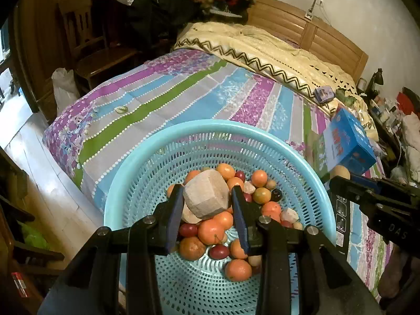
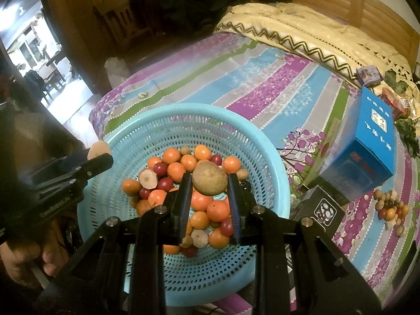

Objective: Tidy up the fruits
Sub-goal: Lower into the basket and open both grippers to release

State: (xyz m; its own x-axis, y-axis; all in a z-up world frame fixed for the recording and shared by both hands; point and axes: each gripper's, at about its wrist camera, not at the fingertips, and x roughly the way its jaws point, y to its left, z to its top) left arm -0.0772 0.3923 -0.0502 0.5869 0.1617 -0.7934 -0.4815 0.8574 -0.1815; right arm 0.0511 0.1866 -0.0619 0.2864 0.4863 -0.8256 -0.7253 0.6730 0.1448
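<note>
Both grippers tilt steeply downward, side by side. The left gripper (image 1: 207, 204) has its blue-padded fingers clamped on a pale, faceted fruit (image 1: 206, 197); the right gripper (image 2: 208, 186) pinches a brownish round fruit (image 2: 210, 181). A hand (image 2: 29, 260) grips the left gripper's handle.

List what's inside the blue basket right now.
The blue basket holds a heap of oranges, small red fruits and a few pale cut-faced pieces. Both grippers hold fruit above the heap and cover its middle; lower layers are hidden.
</note>
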